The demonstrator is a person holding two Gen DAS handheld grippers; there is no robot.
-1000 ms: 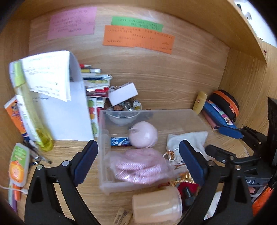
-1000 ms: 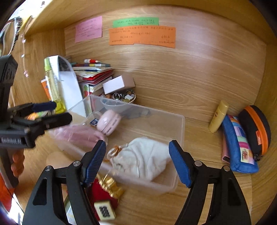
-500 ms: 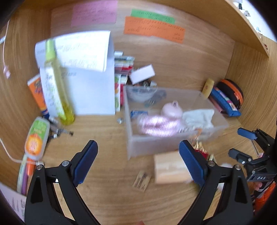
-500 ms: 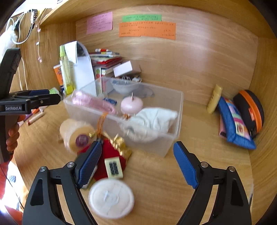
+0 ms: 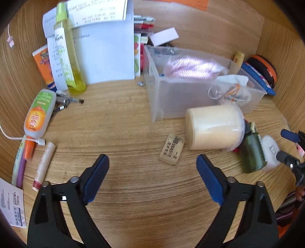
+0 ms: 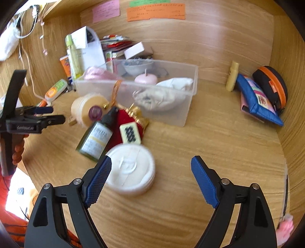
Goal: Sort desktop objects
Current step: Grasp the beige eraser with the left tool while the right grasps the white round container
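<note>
Reaching toward loose clutter before the clear bin [image 6: 187, 106] mid-desk, both tools are empty: the right gripper [image 6: 151, 174] gapes wide beside the white round tin [image 6: 131, 169], while the left gripper [image 5: 152, 172], jaws just narrowing yet wide, faces the eraser [image 5: 171, 151]. Next, I judge, the right must shift over the tin and close.

We look into a wooden desk alcove. The tabletop [image 6: 219, 145] is of light oak-grain wood, and the back wall [image 6: 200, 42] and right side panel [image 6: 286, 47] show the same grain. A shelf board [image 6: 57, 4] closes the alcove above. Paper notes in pink [image 6: 106, 10], green [image 6: 149, 2] and orange [image 6: 156, 11] are stuck to the back wall. Bright daylight enters from the upper left.
</note>
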